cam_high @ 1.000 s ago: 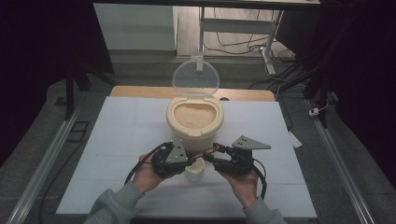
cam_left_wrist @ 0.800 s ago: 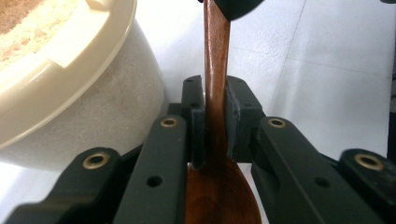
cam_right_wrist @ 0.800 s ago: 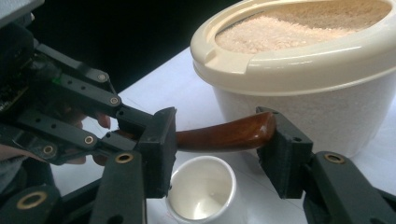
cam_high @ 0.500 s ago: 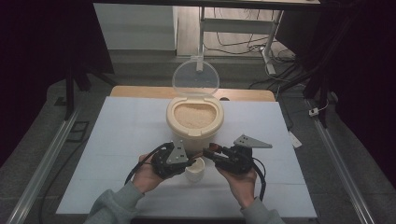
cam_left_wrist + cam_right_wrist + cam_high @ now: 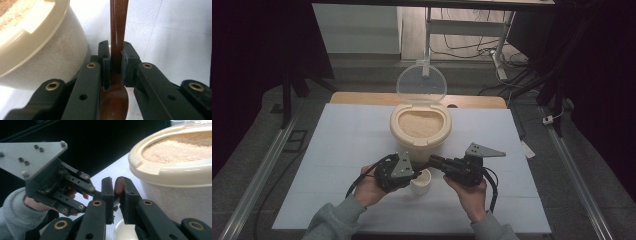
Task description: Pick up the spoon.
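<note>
Wooden spoon [image 5: 117, 37]: clamped at both ends, low over the white surface [image 5: 342, 150], just in front of the cream rice container [image 5: 419, 142] and above the small white cup [image 5: 422, 184]. Pinched at the neck, right above the bowl, by the left hand-held gripper [image 5: 416, 171], pads pressed flat on either side of the dark brown handle, bowl toward that gripper's own camera and handle running away from it. Taken at the far tip of the handle by the right hand-held gripper [image 5: 433, 161], whose jaws have just been closing and now sit tight on the rounded brown end, as the right gripper view makes plain. Reads as a hand-over caught mid-way: two grips on one spoon, neither let go. Probably means a change of hold so that the spoon can be worked from the handle end rather than from beside the bowl, which would suit scooping. Rice [image 5: 419, 122] heaped near the rim of the container, clear lid [image 5: 421, 84] tipped up and back out of the way, cup waiting just beside the container's near wall. Next, most likely, a release by the left side; risk of the spoon drooping or twisting if the tip grip proves too shallow once it carries the whole weight.
</note>
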{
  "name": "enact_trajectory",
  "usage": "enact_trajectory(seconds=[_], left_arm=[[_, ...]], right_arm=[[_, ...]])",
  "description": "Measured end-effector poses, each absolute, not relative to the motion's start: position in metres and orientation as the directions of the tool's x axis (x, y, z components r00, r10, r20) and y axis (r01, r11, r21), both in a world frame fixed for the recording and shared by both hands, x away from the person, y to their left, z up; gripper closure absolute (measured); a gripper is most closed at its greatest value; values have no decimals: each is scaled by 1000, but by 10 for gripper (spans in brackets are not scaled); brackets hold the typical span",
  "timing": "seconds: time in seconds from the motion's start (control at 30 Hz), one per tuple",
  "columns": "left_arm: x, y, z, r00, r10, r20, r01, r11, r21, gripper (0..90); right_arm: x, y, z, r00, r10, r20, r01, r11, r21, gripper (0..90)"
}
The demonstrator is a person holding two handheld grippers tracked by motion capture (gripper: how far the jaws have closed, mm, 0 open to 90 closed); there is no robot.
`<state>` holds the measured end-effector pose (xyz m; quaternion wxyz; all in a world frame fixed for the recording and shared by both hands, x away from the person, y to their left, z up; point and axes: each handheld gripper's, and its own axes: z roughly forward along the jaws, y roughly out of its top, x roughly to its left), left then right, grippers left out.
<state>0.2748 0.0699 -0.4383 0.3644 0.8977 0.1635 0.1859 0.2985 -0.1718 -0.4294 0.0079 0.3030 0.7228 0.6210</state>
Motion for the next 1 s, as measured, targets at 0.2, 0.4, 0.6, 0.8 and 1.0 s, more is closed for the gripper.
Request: enact_trajectory(seconds=[0.2,0.4,0.6,0.8,1.0], left_arm=[[274,71,-438,877,429,214,154,-674,723,790],[276,83,-437,872,470,136,202,-600,774,665],[274,101,-435,844,533,66,256,-507,823,411],[267,128,-442,809,588,16,309,-447,839,297],[264,152,-454,776,631,-23,364,-417,833,267]], right_arm=[[299,-173,-431,-824,427,371,420,22,907,825],[298,-175,-430,-836,414,361,394,-8,919,826],[299,-184,-425,-838,418,350,368,-39,929,827],[299,-193,-419,-839,426,339,347,-61,936,827],[299,-202,-414,-839,441,319,322,-69,944,826]])
